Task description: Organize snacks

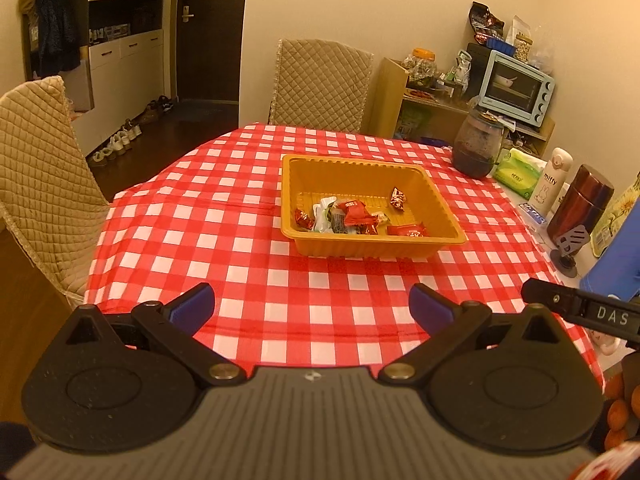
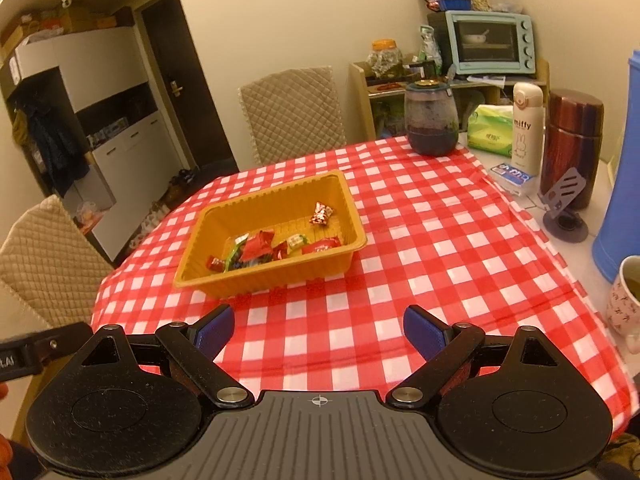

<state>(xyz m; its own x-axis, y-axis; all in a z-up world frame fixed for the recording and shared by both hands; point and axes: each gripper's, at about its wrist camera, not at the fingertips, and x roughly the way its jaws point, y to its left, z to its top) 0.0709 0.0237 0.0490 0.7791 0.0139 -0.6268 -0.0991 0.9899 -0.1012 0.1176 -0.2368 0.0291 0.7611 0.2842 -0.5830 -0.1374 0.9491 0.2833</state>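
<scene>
Orange tray of wrapped snacks on checked tablecloth, left gripper jaws apart, empty

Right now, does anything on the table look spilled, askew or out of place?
Nothing stands out. The snacks all lie inside the orange tray, none on the checked tablecloth. Both tongs, left and right, are open and empty.

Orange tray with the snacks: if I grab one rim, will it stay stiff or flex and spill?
The orange tray looks like thin ribbed plastic, so it probably flexes under a one-sided lift. The wrapped snacks lie loose at one end and would likely slide. It seems light, so a push should skid it across the tablecloth.
</scene>
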